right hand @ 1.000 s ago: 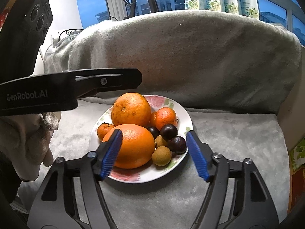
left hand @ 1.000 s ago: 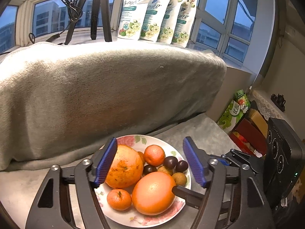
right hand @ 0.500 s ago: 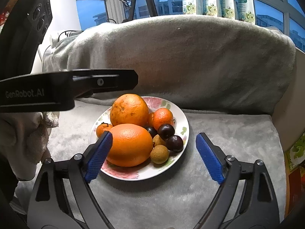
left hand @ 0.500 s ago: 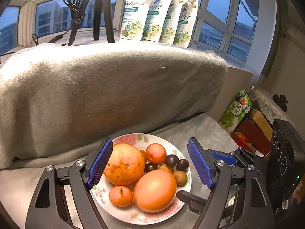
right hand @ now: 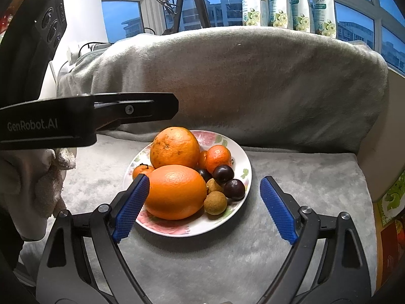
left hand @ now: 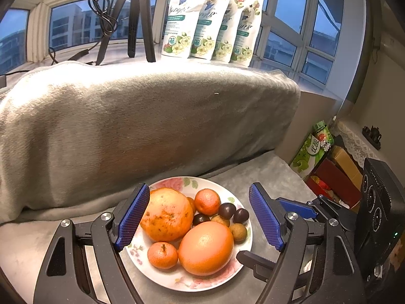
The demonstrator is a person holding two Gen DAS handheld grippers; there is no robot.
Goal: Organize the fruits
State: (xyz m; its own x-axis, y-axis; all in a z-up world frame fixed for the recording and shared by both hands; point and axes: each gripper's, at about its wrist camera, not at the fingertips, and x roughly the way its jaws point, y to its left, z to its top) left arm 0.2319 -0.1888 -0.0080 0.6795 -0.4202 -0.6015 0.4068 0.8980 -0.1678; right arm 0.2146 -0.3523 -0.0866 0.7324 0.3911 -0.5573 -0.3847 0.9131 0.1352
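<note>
Here the biggest thing in view is the grey blanket (left hand: 141,126), draped over what looks like a sofa back and spread across the seat where the plate (right hand: 243,162) stands. That flowered plate carries all the fruit, piled close together.

The two large oranges dominate it: a smooth one (right hand: 176,192) at the near side and a speckled one (right hand: 174,147) behind it, the two apparently touching. They look heavy, firm and round, so they would likely roll if nudged; a hold across the widest middle seems safest. Next come the mandarins (right hand: 218,158), lighter with softer skin, one half hidden behind the smooth orange. The dark plums (right hand: 234,189) look glossy and probably slippery and easily bruised. Smallest are the brown longans (right hand: 215,202), light with a thin shell, needing a gentle pinch.

The left hand-held gripper (left hand: 200,219) hangs over the plate with its blue pads spread wide and nothing between them pressed; the speckled orange sits just beside its left pad. The right hand-held gripper (right hand: 205,206) is likewise spread and empty, framing the plate's near half.

For room, the blanketed seat is bare to the right of the plate in the right wrist view. The seat ends at the right, where boxes and packets (left hand: 314,149) stand lower down. The soft surface may let the plate tip if pressed at its rim.
</note>
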